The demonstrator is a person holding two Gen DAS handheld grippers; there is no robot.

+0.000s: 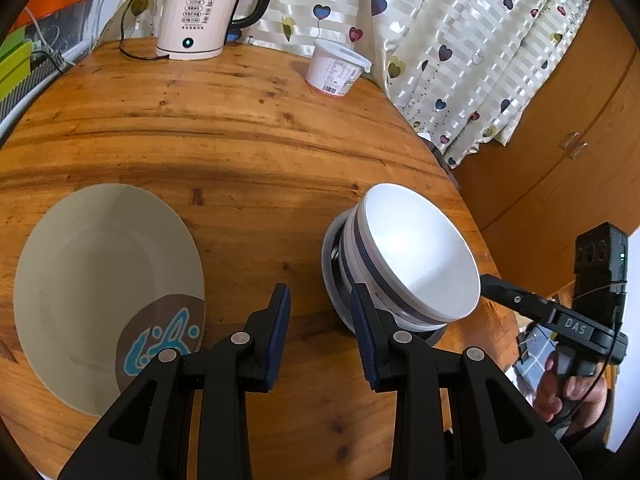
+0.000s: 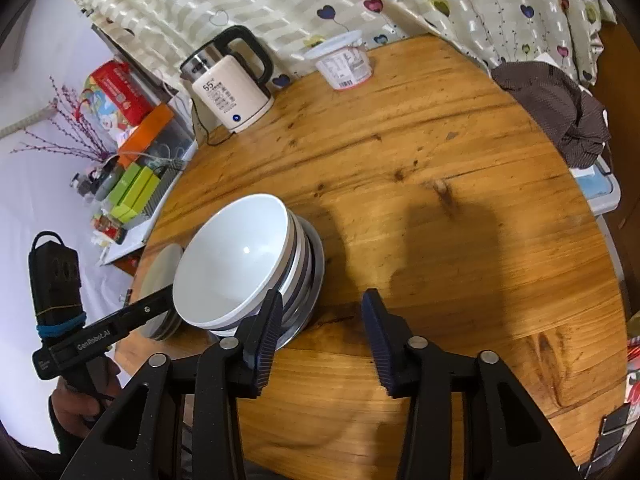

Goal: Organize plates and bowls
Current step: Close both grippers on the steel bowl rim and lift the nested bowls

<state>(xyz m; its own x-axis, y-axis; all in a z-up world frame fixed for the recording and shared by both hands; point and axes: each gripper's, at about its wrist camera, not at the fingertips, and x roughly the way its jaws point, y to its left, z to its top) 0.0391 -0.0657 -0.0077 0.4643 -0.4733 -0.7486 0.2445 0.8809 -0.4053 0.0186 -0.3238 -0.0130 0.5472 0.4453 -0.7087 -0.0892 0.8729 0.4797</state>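
A stack of white bowls (image 1: 416,252) with dark blue bands rests on a shiny metal dish at the right side of the round wooden table (image 1: 240,128). A beige plate (image 1: 108,280) with a brown and blue patch lies flat at the left. My left gripper (image 1: 320,316) hangs open over bare wood between plate and bowls, its right finger close to the stack. My right gripper (image 2: 324,320) is open too, with only table between its fingers; its left finger (image 2: 268,324) stands just beside the bowl stack (image 2: 236,264). The plate (image 2: 160,272) peeks out behind the stack.
A white electric kettle (image 1: 196,12) and a white lidded tub (image 1: 336,68) stand at the table's far edge by the heart-patterned curtain. A brown cloth (image 2: 560,112) hangs off the far right rim. Boxes (image 2: 136,188) crowd a shelf beyond the left edge.
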